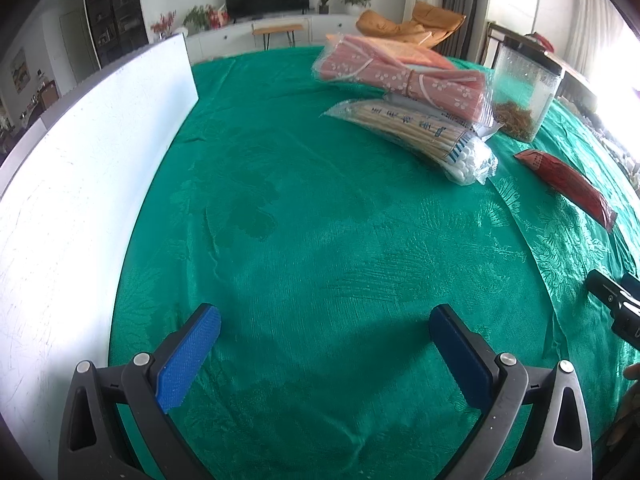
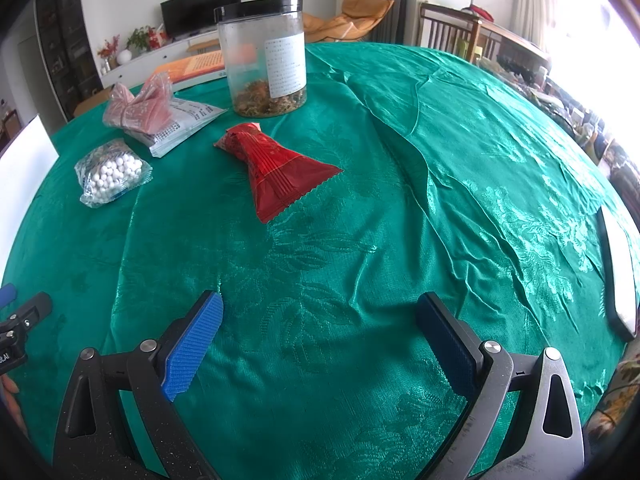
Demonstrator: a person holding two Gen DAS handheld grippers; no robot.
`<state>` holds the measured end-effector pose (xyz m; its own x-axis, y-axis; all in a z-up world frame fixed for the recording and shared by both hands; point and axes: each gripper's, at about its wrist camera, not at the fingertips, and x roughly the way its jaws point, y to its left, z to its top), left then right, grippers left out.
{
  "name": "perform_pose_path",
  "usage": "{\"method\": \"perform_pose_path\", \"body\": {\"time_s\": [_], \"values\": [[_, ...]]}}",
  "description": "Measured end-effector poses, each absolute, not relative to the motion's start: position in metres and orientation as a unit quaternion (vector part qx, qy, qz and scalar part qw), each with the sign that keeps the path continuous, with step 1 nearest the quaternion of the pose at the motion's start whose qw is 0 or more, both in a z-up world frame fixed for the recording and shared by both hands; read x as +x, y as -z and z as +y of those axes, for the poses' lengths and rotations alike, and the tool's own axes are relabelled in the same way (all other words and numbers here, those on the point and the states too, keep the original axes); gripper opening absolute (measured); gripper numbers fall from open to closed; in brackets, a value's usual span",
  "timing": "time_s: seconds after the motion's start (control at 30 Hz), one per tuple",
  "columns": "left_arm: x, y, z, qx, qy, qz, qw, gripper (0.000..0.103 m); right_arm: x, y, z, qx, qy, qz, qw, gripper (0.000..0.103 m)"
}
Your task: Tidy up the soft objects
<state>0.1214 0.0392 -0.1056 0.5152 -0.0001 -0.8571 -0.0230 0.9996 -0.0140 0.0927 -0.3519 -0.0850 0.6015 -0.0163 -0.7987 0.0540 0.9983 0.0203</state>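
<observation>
On the green tablecloth (image 1: pixel 320 216) lie soft packets. A pink flowered packet (image 1: pixel 404 76) (image 2: pixel 138 108) rests on a grey printed pouch (image 2: pixel 188 120). A clear bag of cotton swabs (image 1: pixel 424 136) (image 2: pixel 112 176) lies beside them. A red foil packet (image 1: pixel 568 184) (image 2: pixel 276 168) lies apart, in front of the right gripper. My left gripper (image 1: pixel 324 320) hovers open over bare cloth, well short of the packets. My right gripper (image 2: pixel 320 312) is open too, with nothing between its fingers. The right gripper's tip (image 1: pixel 612 300) shows at the left wrist view's right edge.
A clear plastic jar (image 2: pixel 264 56) (image 1: pixel 524 88) with dried bits and a black lid stands behind the packets. A white board (image 1: pixel 80 184) runs along the table's left side. A white strip (image 2: pixel 620 276) lies at the right edge. Chairs and a TV stand beyond the table.
</observation>
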Motion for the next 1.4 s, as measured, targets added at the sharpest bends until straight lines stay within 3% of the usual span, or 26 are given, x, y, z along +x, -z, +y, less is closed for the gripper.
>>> {"method": "perform_pose_path", "body": {"time_s": [0.17, 0.27, 0.43, 0.6, 0.63, 0.67, 0.7, 0.73, 0.8, 0.93, 1.0, 1.03, 1.2, 1.4], "values": [[0.159, 0.074, 0.039, -0.178, 0.06, 0.496, 0.848, 0.103, 0.093, 0.085, -0.352, 0.021, 0.02, 0.446, 0.895, 0.099], [0.2, 0.064, 0.027, -0.223, 0.055, 0.499, 0.836, 0.103, 0.093, 0.085, -0.352, 0.021, 0.02, 0.446, 0.895, 0.099], [0.258, 0.088, -0.004, -0.168, -0.036, 0.522, 0.836, 0.103, 0.093, 0.085, -0.352, 0.021, 0.019, 0.446, 0.895, 0.099], [0.264, 0.101, -0.019, -0.09, -0.038, 0.528, 0.843, 0.101, 0.093, 0.085, -0.352, 0.021, 0.02, 0.446, 0.894, 0.099], [0.259, 0.099, -0.017, -0.076, -0.015, 0.524, 0.848, 0.092, 0.093, 0.085, -0.352, 0.021, 0.02, 0.446, 0.895, 0.099], [0.251, 0.096, -0.014, -0.062, 0.012, 0.513, 0.856, 0.068, 0.093, 0.085, -0.352, 0.021, 0.02, 0.446, 0.895, 0.099], [0.243, 0.093, -0.01, -0.045, 0.034, 0.511, 0.858, 0.054, 0.093, 0.085, -0.352, 0.021, 0.02, 0.446, 0.895, 0.099], [0.235, 0.09, -0.007, -0.023, 0.049, 0.516, 0.855, 0.046, 0.093, 0.085, -0.352, 0.021, 0.02, 0.446, 0.895, 0.099], [0.214, 0.084, 0.004, 0.005, 0.075, 0.522, 0.85, 0.042, 0.093, 0.085, -0.352, 0.021, 0.02, 0.446, 0.895, 0.099], [0.171, 0.087, 0.018, 0.002, 0.136, 0.538, 0.832, 0.047, 0.093, 0.085, -0.351, 0.021, 0.02, 0.446, 0.895, 0.099], [0.157, 0.093, 0.022, 0.001, 0.115, 0.528, 0.841, 0.074, 0.093, 0.085, -0.351, 0.021, 0.02, 0.446, 0.895, 0.099], [0.154, 0.098, 0.023, 0.001, 0.102, 0.524, 0.846, 0.102, 0.093, 0.085, -0.351, 0.021, 0.02, 0.446, 0.895, 0.099], [0.146, 0.11, 0.015, 0.03, 0.061, 0.459, 0.886, 0.103, 0.094, 0.084, -0.351, 0.021, 0.019, 0.446, 0.895, 0.099], [0.148, 0.108, 0.02, 0.025, 0.052, 0.457, 0.888, 0.103, 0.095, 0.086, -0.35, 0.021, 0.02, 0.446, 0.895, 0.099]]}}
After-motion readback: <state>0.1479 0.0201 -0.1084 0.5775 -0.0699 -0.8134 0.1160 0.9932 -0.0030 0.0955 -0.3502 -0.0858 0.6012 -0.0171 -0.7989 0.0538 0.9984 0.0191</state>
